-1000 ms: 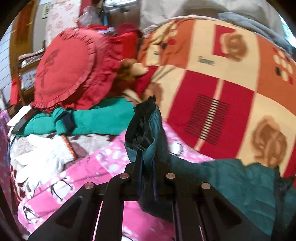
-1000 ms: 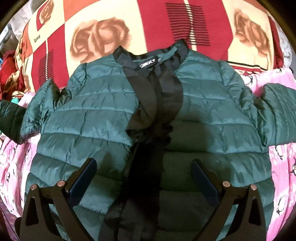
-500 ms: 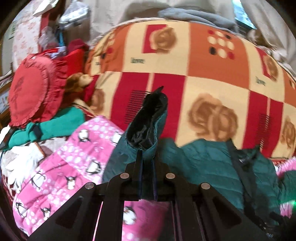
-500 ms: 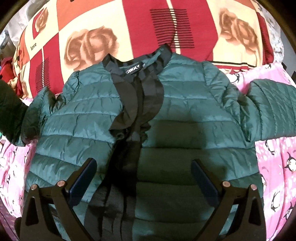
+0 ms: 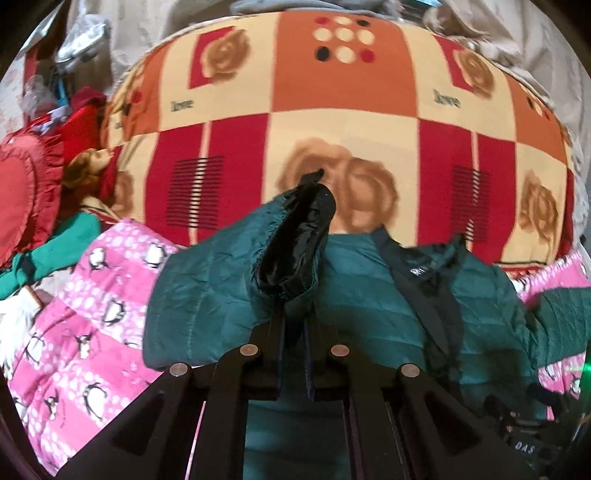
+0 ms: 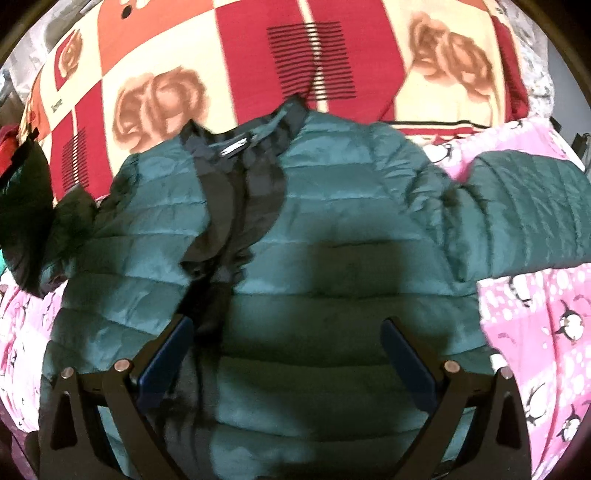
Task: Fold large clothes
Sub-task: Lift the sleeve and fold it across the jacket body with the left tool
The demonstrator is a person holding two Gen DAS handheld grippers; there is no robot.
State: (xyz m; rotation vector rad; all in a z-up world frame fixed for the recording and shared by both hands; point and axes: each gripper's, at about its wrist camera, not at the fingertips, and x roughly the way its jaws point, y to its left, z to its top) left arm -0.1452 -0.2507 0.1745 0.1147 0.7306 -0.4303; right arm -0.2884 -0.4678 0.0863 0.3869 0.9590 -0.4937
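A dark green quilted puffer jacket (image 6: pixel 332 258) lies front up on a pink penguin sheet (image 6: pixel 535 325), collar toward the far side. It also shows in the left wrist view (image 5: pixel 369 295). My left gripper (image 5: pixel 295 332) is shut on the cuff of the jacket's left sleeve (image 5: pixel 291 243) and holds it raised over the jacket's left side. The raised sleeve shows at the left edge of the right wrist view (image 6: pixel 29 206). My right gripper (image 6: pixel 288 354) is open and empty, hovering over the jacket's lower front. The right sleeve (image 6: pixel 524 206) lies stretched out to the right.
A red, orange and cream rose-patterned blanket (image 5: pixel 332 122) is heaped behind the jacket. A red frilled cushion (image 5: pixel 22 199), a green garment (image 5: pixel 55 247) and a white knitted item (image 5: pixel 11 317) lie at the left. Grey fabric (image 5: pixel 147 22) lies at the back.
My left gripper has swung right with the sleeve cuff, carrying it from beside the cushion to over the jacket's body. My right gripper has stayed open and drifted slightly over the jacket.
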